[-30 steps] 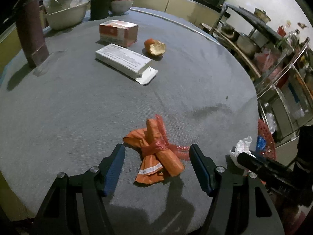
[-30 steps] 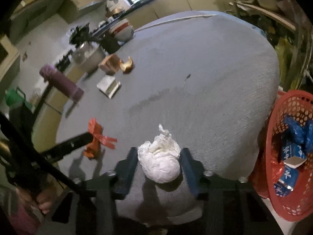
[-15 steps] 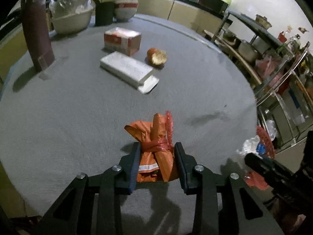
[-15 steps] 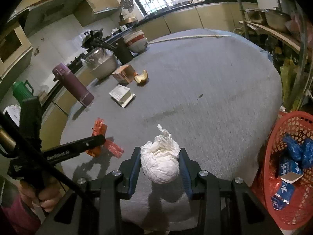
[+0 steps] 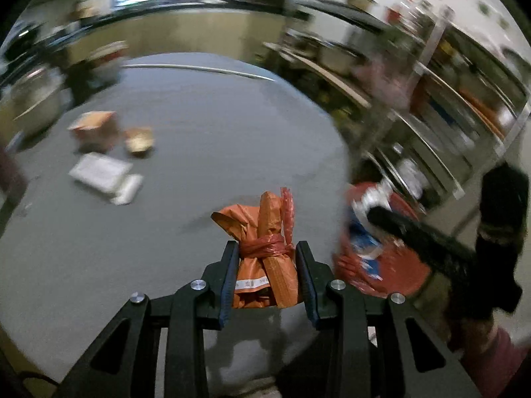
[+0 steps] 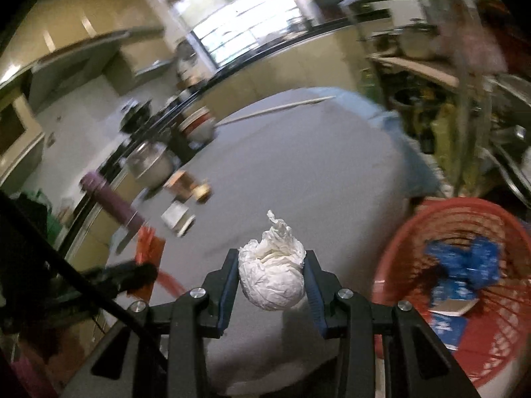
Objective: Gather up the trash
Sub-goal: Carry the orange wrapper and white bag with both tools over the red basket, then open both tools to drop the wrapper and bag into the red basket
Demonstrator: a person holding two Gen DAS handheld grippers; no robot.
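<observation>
Trash in both grips: left gripper (image 5: pixel 267 267) pinches an orange wrapper bundle (image 5: pixel 265 248). Right gripper (image 6: pixel 271 277) squeezes a white paper wad (image 6: pixel 272 278). Red basket (image 6: pixel 464 219), blurred, seems near.

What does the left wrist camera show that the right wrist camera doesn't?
Left wrist only: the left hand-held gripper shut on the orange wrapper bundle, seen close.
Right wrist only: the right hand-held gripper shut on the white paper ball, a window and a purple bottle.
Both: the grey table, the boxes and the red basket.
</observation>
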